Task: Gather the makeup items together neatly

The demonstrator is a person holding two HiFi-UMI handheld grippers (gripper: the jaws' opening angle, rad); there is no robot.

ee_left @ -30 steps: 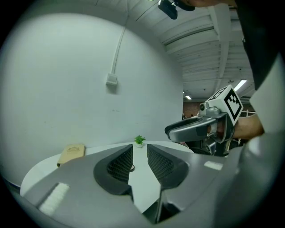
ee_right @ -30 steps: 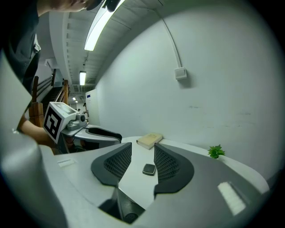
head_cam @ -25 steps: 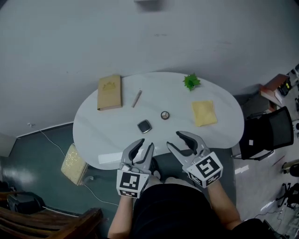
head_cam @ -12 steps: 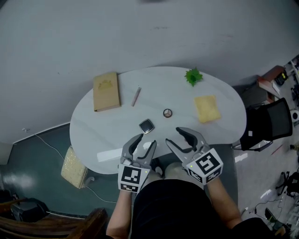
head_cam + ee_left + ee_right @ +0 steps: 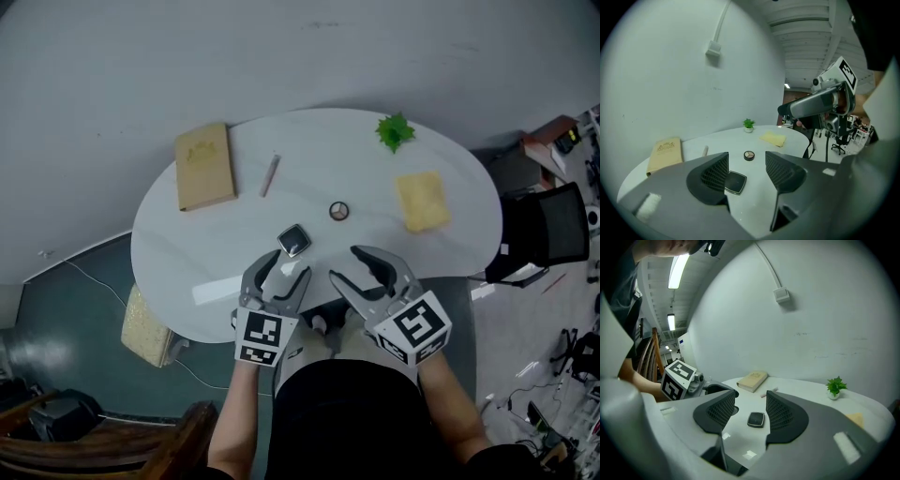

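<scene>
On the white oval table point(image 5: 187, 253) lie a square black compact point(image 5: 294, 241), a small round compact point(image 5: 338, 211) and a thin pinkish stick point(image 5: 269, 175). My left gripper point(image 5: 279, 273) hovers at the near edge, just short of the square compact point(image 5: 735, 182). Its jaws have just been opening and hold nothing. To its right, my right gripper point(image 5: 362, 266) stands open and empty, with the square compact point(image 5: 755, 419) on the table ahead of its jaws. The round compact point(image 5: 749, 155) and stick point(image 5: 705, 150) lie farther off.
A tan book point(image 5: 204, 166) lies at the far left, a small green plant point(image 5: 395, 131) at the far right, and a yellow cloth point(image 5: 421, 201) on the right. A black chair point(image 5: 548, 239) stands beyond the table's right end. A yellow bag point(image 5: 145, 323) sits on the floor.
My left gripper has come down and forward to the square compact, its jaws spreading wider. The right gripper has shifted slightly forward and lower.
</scene>
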